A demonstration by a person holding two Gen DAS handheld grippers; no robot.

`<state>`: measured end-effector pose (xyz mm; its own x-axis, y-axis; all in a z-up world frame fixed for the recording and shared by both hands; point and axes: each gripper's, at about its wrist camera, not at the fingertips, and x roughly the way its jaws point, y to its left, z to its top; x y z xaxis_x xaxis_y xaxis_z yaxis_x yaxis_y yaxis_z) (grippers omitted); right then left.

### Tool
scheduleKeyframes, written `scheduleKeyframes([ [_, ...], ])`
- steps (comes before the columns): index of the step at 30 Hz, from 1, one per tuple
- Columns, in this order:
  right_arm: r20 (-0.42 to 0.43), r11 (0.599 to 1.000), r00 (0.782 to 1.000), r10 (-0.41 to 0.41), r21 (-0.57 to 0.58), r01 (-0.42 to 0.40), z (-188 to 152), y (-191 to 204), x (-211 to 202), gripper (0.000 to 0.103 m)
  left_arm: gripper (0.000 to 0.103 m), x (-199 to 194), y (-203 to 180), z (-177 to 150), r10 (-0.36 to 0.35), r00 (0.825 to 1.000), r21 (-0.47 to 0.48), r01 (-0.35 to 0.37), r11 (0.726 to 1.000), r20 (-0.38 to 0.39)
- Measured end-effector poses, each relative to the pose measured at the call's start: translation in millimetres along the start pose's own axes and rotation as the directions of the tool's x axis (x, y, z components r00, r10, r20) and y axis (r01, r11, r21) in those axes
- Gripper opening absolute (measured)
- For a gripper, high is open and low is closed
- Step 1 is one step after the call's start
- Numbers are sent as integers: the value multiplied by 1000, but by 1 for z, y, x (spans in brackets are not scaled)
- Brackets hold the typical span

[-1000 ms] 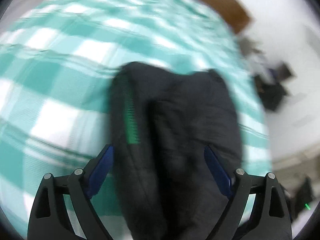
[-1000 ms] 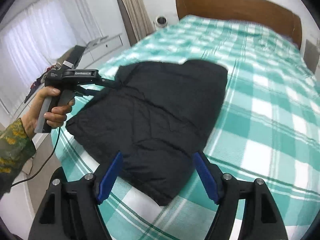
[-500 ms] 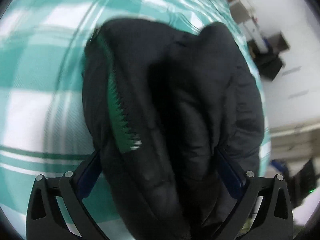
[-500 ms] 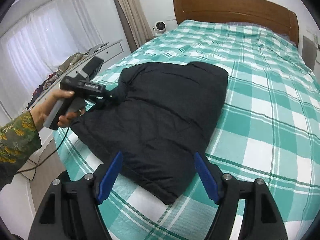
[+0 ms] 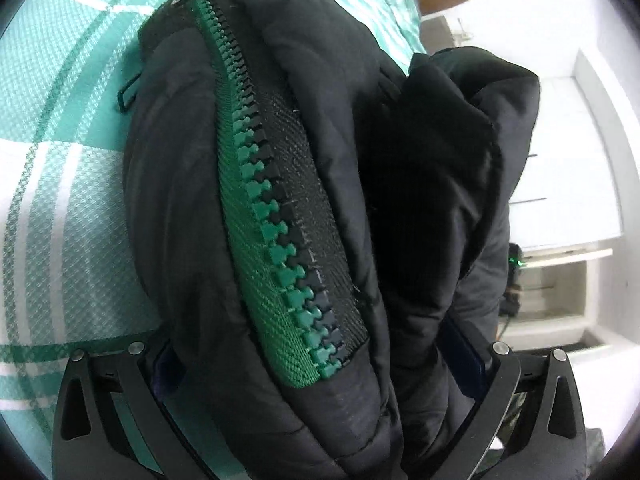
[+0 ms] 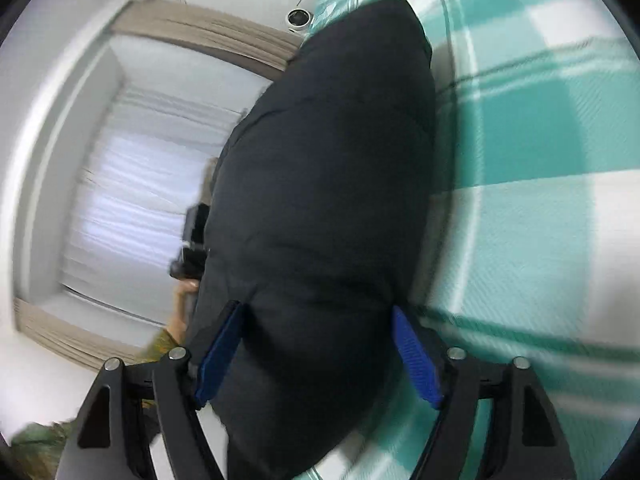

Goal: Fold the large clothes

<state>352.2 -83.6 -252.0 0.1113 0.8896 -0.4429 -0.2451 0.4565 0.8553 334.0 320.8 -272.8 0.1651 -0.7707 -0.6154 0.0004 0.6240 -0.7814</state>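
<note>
The folded black padded jacket [image 5: 304, 208] lies on the green-and-white checked bedspread [image 5: 60, 208], its green zipper [image 5: 260, 184] facing up. The left gripper [image 5: 320, 360] straddles one end, jaws spread wide (pads largely hidden by fabric, contact unclear). The right gripper [image 6: 320, 356] has just been widening, blue pads [image 6: 416, 356] flanking the opposite end; the view is blurred. A hand [image 6: 182, 300] shows beyond.

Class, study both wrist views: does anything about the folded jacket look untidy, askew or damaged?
No damage shows. The jacket lies folded on the checked bedspread, but its bulk is puffy and uneven: a loose flap bulges up beside the green zipper, which is left exposed on the outside of the fold.
</note>
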Motion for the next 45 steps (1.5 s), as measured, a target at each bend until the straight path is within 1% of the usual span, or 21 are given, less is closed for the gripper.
scheduleKeyframes([
  [2, 5, 1000, 1000, -5, -6, 5, 10, 0, 21, 81, 103, 5, 2, 0, 14, 1000, -22, -13, 1000, 25],
  [4, 11, 996, 997, -71, -62, 71, 19, 16, 37, 81, 103, 14, -9, -2, 97, 993, -53, -93, 994, 71],
  [5, 24, 976, 988, -155, -151, 157, 24, 35, 43, 80, 103, 16, -14, -2, 130, 988, -49, -127, 991, 82],
  [8, 63, 913, 968, -243, -324, 250, 20, 73, 40, 79, 97, 10, -38, -17, 193, 970, 2, -196, 981, 149],
  [11, 94, 849, 969, -228, -468, 245, -1, 111, 29, 78, 81, -8, -66, -37, 171, 957, 67, -191, 979, 232],
  [16, 156, 794, 981, -118, -578, 188, -13, 165, 2, 78, 81, -34, -110, -42, 103, 934, 122, -153, 981, 343],
  [21, 209, 765, 976, -64, -618, 183, 28, 189, -24, 78, 81, -53, -148, -8, 96, 908, 161, -176, 971, 409],
  [24, 218, 773, 974, -62, -606, 185, 62, 182, -34, 78, 81, -46, -161, 23, 124, 894, 167, -214, 962, 431],
  [27, 208, 830, 973, -99, -523, 196, 102, 151, -44, 81, 85, -19, -150, 62, 183, 891, 133, -259, 957, 416],
  [28, 200, 853, 972, -125, -478, 208, 113, 137, -43, 82, 86, -8, -141, 70, 208, 892, 113, -274, 955, 401],
  [30, 172, 901, 954, -247, -321, 292, 135, 91, -39, 86, 86, 16, -112, 85, 266, 899, 58, -304, 951, 349],
  [32, 135, 920, 934, -329, -179, 350, 142, 51, -40, 87, 86, 37, -85, 88, 318, 897, 9, -337, 941, 306],
  [33, 125, 926, 929, -348, -109, 362, 142, 33, -45, 87, 86, 36, -78, 81, 287, 900, 5, -306, 952, 327],
  [34, 124, 938, 934, -336, -53, 344, 140, 20, -52, 87, 86, 32, -79, 76, 249, 906, 13, -270, 963, 343],
  [36, 165, 948, 938, -304, -48, 315, 129, 13, -72, 87, 87, 20, -85, 62, 215, 899, 50, -253, 966, 381],
  [38, 205, 931, 922, -328, -93, 352, 120, 21, -87, 88, 89, 2, -99, 41, 251, 862, 98, -324, 941, 441],
  [41, 296, 880, 882, -366, -198, 432, 100, 52, -113, 88, 94, -12, -128, 14, 341, 778, 132, -472, 872, 528],
  [42, 325, 857, 868, -375, -235, 459, 91, 63, -118, 88, 98, -20, -139, -1, 375, 734, 141, -535, 833, 566],
  [43, 374, 810, 840, -393, -292, 509, 75, 84, -126, 88, 100, -25, -154, -14, 400, 689, 144, -589, 795, 604],
  [44, 409, 774, 820, -402, -327, 542, 65, 99, -128, 88, 102, -27, -171, -31, 418, 632, 138, -642, 754, 652],
  [45, 448, 732, 795, -409, -359, 579, 56, 119, -131, 88, 102, -26, -180, -29, 425, 599, 132, -669, 732, 678],
])
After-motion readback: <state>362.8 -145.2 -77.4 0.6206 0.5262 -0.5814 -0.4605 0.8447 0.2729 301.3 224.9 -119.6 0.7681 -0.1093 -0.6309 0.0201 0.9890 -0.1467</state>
